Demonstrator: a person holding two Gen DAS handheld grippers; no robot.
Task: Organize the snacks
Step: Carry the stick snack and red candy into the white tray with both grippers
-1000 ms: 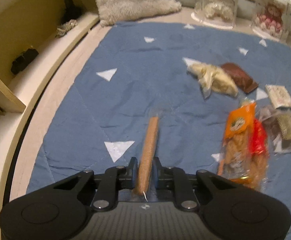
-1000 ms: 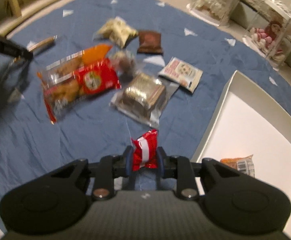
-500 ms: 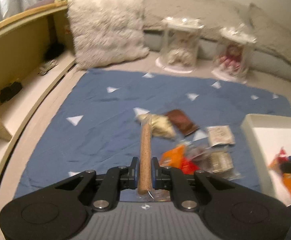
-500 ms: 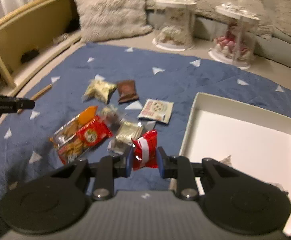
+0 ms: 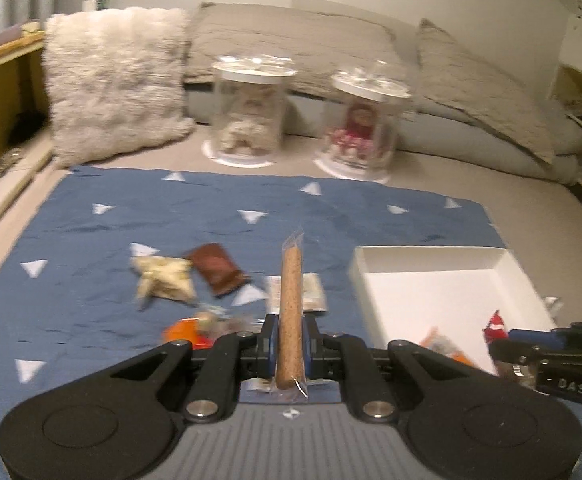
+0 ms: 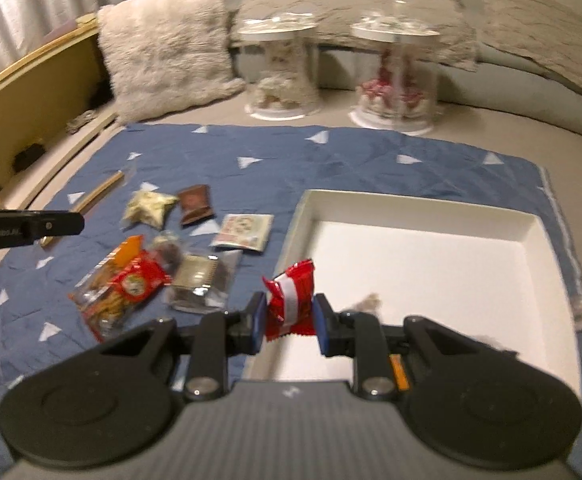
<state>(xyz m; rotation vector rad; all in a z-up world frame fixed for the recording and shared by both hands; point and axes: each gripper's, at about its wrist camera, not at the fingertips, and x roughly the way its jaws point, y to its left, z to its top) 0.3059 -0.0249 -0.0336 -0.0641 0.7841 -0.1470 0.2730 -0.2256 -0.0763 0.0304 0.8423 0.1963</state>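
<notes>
The left tool [image 5: 289, 344] is clamped on a long tan snack stick in clear wrap [image 5: 291, 308], which points away over a blue triangle-patterned blanket [image 5: 91, 220]. Loose snack packets [image 5: 165, 282] lie left of it. A white tray [image 5: 431, 280] lies to the right. The right tool [image 5: 503, 340] enters at the right edge, gripping a red packet [image 5: 495, 326].

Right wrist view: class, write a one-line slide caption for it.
Right gripper shut on a red-and-white snack packet at the white tray's near edge, other snacks lying on the blue cloth.
</notes>
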